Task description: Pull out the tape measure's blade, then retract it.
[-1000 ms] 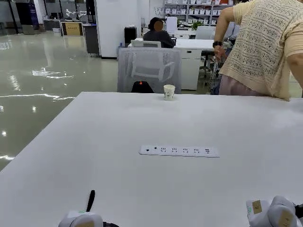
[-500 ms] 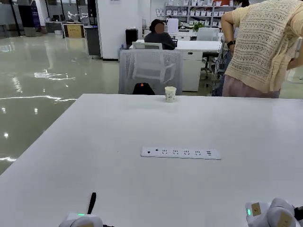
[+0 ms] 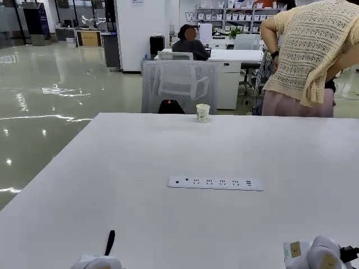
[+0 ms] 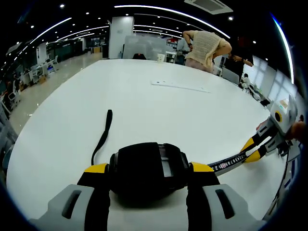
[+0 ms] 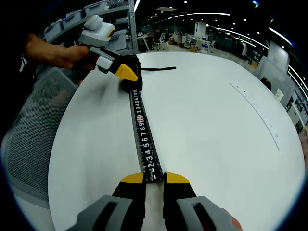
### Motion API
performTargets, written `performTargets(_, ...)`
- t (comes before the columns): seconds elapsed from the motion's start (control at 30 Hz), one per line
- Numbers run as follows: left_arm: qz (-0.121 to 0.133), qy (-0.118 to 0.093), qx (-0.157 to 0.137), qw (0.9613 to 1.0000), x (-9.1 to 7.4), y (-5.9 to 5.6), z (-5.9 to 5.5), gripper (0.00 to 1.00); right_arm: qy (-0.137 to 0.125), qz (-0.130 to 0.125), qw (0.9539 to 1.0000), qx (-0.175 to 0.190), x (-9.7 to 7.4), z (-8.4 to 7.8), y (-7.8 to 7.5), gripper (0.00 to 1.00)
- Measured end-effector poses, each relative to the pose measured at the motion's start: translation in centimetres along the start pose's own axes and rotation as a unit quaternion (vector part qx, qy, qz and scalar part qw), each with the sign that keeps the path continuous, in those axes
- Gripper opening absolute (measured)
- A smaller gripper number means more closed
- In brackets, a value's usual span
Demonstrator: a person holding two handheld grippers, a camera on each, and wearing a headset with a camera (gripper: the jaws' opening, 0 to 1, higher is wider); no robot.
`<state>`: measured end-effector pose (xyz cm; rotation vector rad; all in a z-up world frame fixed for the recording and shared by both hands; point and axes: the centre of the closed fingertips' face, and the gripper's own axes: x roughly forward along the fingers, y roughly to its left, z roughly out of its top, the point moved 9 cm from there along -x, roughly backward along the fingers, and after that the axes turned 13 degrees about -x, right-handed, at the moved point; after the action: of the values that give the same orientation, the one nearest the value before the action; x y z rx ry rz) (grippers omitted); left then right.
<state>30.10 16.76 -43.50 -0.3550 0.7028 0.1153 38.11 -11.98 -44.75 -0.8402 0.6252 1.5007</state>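
The biggest thing here is the white table (image 3: 140, 168). It is wide and mostly bare. At its far side a person (image 3: 314, 50) in a knitted top is bending over. A long white power strip (image 3: 215, 183) lies flat near the middle of the table, well apart from the work.

The work is at the near edge. The left gripper (image 4: 149, 169) has its two yellow-tipped jaws closed tight on both sides of the black tape measure (image 4: 147, 161), which sits on the table. The right gripper (image 5: 155, 179) is off to the other side. Its jaws are close together and pinch the end of the blade (image 5: 142, 130).

The blade runs flat along the table from one gripper to the other, with its numbers facing up. So the first step looks done, or nearly done - the blade is out a good way.

A thin black strap (image 4: 103, 132) trails from the tape measure and lies loose on the table. A small paper cup (image 3: 202, 112) stands upright near the far edge.

Next comes the going-back step, I think. The right gripper should carry the blade end toward the tape measure slowly, keeping its pinch, while the left one holds steady. If the end is let go too soon, the blade may snap back fast.
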Motion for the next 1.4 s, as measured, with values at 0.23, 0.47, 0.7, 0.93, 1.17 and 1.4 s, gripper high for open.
performTargets(0.23,-0.001,0.001,-0.001,1.0000,0.0,0.0,0.0,0.59,-0.005,0.001,1.0000,-0.001,0.6,0.8,0.0,0.09)
performTargets(0.47,-0.002,0.001,-0.003,1.0000,-0.1,0.0,0.0,0.59,-0.010,0.002,0.9999,-0.003,1.4,1.7,0.0,0.09)
performTargets(0.7,-0.003,0.001,-0.006,1.0000,-0.1,0.0,0.0,0.60,-0.014,0.004,0.9999,-0.005,2.1,2.6,-0.1,0.09)
performTargets(0.93,-0.004,0.003,-0.006,1.0000,-0.1,0.1,0.0,0.60,-0.016,0.005,0.9998,-0.006,2.6,3.2,-0.2,0.10)
performTargets(1.17,-0.005,0.003,-0.008,1.0000,-0.1,0.1,0.0,0.60,-0.017,0.005,0.9998,-0.009,3.0,3.7,-0.3,0.10)
performTargets(1.4,-0.005,0.003,-0.008,0.9999,-0.1,0.1,0.0,0.60,-0.019,0.008,0.9998,-0.009,3.4,4.1,-0.3,0.10)
